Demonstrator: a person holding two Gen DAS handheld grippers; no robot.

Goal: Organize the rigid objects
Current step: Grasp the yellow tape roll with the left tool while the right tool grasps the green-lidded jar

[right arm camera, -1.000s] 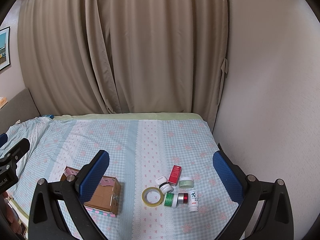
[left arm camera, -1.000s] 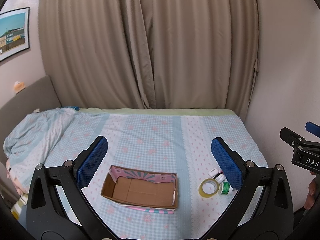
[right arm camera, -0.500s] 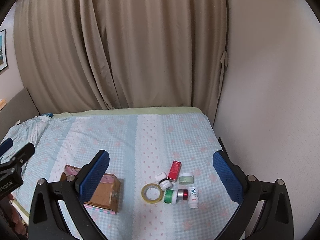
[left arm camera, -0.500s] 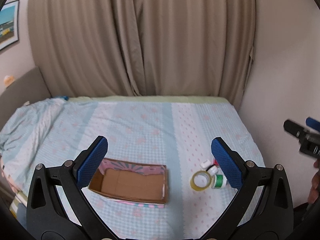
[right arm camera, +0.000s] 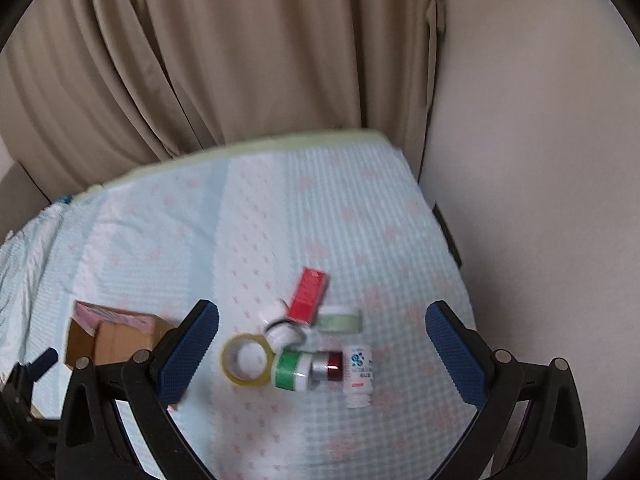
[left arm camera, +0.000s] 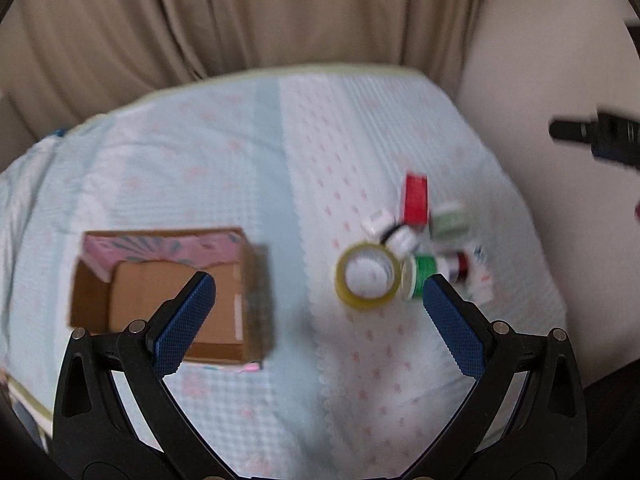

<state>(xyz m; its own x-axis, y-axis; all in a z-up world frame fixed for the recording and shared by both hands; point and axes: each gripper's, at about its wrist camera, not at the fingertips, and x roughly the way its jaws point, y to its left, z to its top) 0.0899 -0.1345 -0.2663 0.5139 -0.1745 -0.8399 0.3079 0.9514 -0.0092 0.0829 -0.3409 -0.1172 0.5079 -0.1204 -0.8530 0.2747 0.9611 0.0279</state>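
Observation:
An open cardboard box (left arm camera: 168, 292) with pink flaps lies on the bed, empty inside; it also shows in the right wrist view (right arm camera: 116, 336). To its right is a cluster: a yellow tape roll (left arm camera: 368, 276) (right arm camera: 248, 360), a green tape roll (left arm camera: 418, 276) (right arm camera: 292, 370), a red box (left arm camera: 415, 200) (right arm camera: 309, 294), a pale green jar (right arm camera: 340, 324), a red-and-silver cylinder (right arm camera: 328, 366), a white bottle (right arm camera: 359, 376) and small white jars (right arm camera: 286, 334). My left gripper (left arm camera: 316, 308) is open and empty above the bed between box and cluster. My right gripper (right arm camera: 320, 340) is open and empty above the cluster.
The bed (right arm camera: 180, 240) has a light blue checked sheet with pink prints. Beige curtains (right arm camera: 200, 60) hang behind it and a plain wall (right arm camera: 540, 160) runs along its right side. The right gripper's tip (left arm camera: 592, 136) shows at the left view's right edge.
Both grippers have moved forward and tilted down toward the bed, so box and cluster appear larger and nearer. Both stay open. No object has moved.

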